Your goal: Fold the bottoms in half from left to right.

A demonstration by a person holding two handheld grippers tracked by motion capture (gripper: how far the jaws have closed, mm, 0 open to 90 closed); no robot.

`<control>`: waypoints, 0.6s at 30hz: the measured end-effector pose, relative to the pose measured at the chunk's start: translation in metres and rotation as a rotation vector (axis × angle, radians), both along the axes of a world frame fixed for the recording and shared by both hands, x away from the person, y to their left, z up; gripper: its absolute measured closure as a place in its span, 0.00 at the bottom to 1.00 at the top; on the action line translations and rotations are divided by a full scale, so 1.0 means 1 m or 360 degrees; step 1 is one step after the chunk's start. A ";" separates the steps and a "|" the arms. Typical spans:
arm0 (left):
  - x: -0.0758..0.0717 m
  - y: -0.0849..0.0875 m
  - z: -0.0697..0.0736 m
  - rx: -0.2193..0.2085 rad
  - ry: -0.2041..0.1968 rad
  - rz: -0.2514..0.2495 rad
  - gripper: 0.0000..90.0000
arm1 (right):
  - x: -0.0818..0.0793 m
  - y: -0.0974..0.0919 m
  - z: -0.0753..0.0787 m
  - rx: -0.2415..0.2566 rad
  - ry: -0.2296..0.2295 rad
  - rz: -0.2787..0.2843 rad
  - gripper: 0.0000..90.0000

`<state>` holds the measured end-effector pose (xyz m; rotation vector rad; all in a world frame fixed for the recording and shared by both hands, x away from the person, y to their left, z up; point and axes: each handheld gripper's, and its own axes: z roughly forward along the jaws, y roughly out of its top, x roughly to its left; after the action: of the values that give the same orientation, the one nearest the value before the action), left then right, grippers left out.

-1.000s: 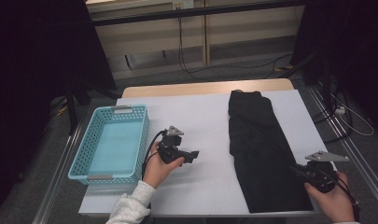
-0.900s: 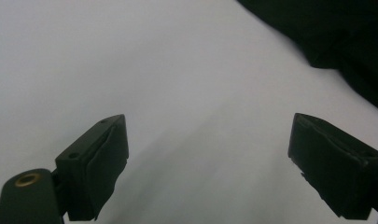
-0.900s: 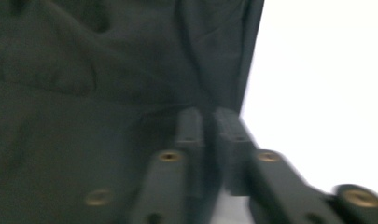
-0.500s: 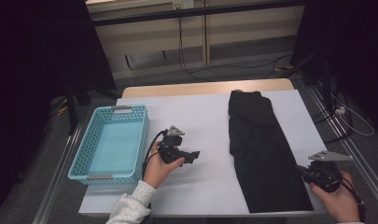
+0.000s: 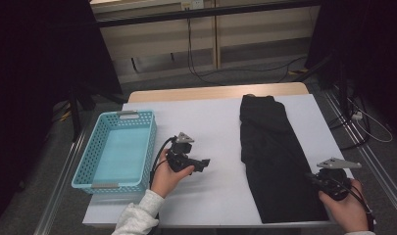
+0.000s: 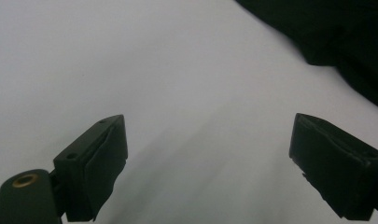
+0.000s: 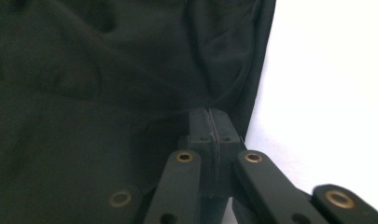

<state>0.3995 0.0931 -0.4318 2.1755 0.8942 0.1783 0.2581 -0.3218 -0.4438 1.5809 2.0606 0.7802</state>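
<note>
A white sheet point(image 5: 215, 127) covers the wooden table in a dark room (cables on the floor). Soft, folded black trousers point(image 5: 274, 156) lie along its right side; the right gripper point(image 7: 209, 122) pinches their edge, jaws just closed. The left gripper point(image 6: 207, 154) gapes wide beside a perforated blue basket point(image 5: 90, 159).

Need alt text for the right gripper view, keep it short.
The right gripper, jaws closed together, pinches the edge of a black garment that covers most of the frame. The white table surface shows at the right.
</note>
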 end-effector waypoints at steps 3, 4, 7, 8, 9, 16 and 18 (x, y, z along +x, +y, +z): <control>0.000 0.000 0.001 -0.0001 -0.0001 -0.0002 0.13 | -0.001 -0.003 0.003 0.0013 -0.0012 -0.0003 1.00; 0.000 0.000 0.001 0.0003 0.0000 -0.0005 0.13 | -0.002 -0.004 0.005 0.0011 -0.0025 -0.0008 1.00; 0.000 0.000 0.001 0.0002 -0.0003 -0.0008 0.13 | -0.006 -0.007 0.008 0.0004 -0.0044 -0.0015 1.00; 0.000 0.000 0.001 0.0002 -0.0002 -0.0011 0.13 | -0.006 -0.007 0.008 0.0012 -0.0049 -0.0016 1.00; 0.000 0.000 0.001 0.0003 -0.0001 -0.0013 0.13 | -0.005 -0.007 0.007 0.0024 -0.0050 -0.0012 1.00; 0.000 0.001 0.001 -0.0003 -0.0008 -0.0007 0.13 | -0.002 0.001 0.005 -0.0032 -0.0080 -0.0034 0.71; 0.000 0.002 0.001 0.0005 -0.0003 -0.0011 0.13 | 0.001 0.004 0.007 -0.0016 -0.0111 -0.0044 0.61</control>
<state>0.3997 0.0947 -0.4305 2.1810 0.8857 0.1785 0.2590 -0.3177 -0.4366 1.5513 1.9868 0.8022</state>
